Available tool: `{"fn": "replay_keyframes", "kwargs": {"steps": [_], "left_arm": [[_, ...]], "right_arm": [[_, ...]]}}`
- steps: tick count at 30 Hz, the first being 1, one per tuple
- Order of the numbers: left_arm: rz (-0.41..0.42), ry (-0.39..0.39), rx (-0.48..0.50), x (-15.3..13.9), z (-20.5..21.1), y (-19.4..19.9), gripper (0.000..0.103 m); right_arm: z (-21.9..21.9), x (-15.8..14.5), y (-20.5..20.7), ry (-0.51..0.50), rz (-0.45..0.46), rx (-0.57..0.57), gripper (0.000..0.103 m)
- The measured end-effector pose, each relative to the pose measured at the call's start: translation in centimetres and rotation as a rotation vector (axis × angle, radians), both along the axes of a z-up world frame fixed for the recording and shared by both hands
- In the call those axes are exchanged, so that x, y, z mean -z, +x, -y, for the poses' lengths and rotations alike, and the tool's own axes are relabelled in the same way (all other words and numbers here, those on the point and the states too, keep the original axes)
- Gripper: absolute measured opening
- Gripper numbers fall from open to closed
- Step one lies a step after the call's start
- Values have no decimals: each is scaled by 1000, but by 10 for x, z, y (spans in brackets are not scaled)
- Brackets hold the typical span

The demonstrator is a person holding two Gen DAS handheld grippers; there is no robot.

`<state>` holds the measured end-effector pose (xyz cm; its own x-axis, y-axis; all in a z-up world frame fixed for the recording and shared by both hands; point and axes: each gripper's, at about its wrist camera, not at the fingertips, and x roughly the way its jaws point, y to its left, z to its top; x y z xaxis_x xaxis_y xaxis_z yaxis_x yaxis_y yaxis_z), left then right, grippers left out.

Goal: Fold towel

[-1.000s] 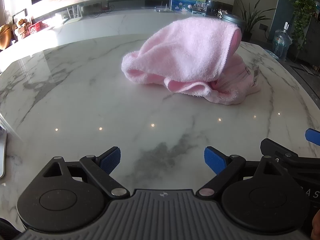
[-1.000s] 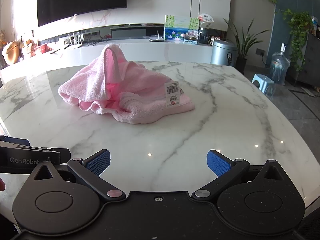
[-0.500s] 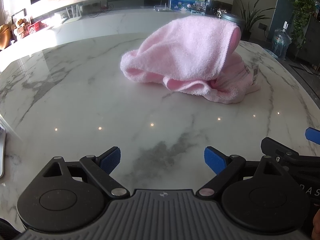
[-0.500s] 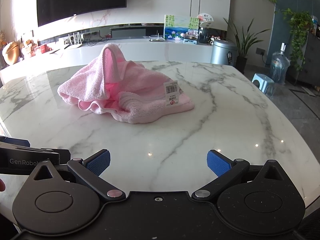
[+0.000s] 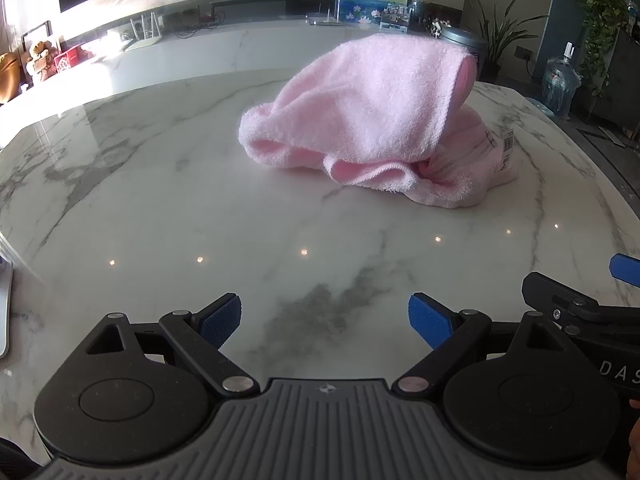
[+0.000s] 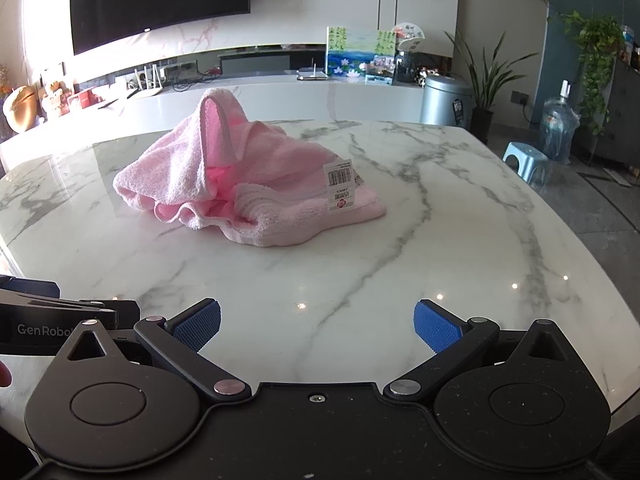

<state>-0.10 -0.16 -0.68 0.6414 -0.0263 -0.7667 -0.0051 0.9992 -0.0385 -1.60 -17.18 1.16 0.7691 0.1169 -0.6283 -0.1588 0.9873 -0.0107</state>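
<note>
big white marble table (image 6: 460, 216) with grey veins fills most of both views, super glossy, little ceiling-light dots reflecting in the lower part of the frame; only thing sitting on it is a crumpled pink towel (image 6: 240, 184), centre-left in the right wrist view, upper right of centre in the left one (image 5: 384, 120); barcode tag (image 6: 339, 184) on its right side
</note>
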Motion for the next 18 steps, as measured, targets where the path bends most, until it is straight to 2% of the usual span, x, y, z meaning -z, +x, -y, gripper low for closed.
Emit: {"fn": "replay_keyframes", "kwargs": {"steps": [14,18], "left_arm": [[-20,2,23,-3,1,4,91],[-25,25,39,-5,4,7,91]], "right_arm": [[2,-3,7,6,-22,-9,103],[1,-6,12,3,-29,-14,103]]}}
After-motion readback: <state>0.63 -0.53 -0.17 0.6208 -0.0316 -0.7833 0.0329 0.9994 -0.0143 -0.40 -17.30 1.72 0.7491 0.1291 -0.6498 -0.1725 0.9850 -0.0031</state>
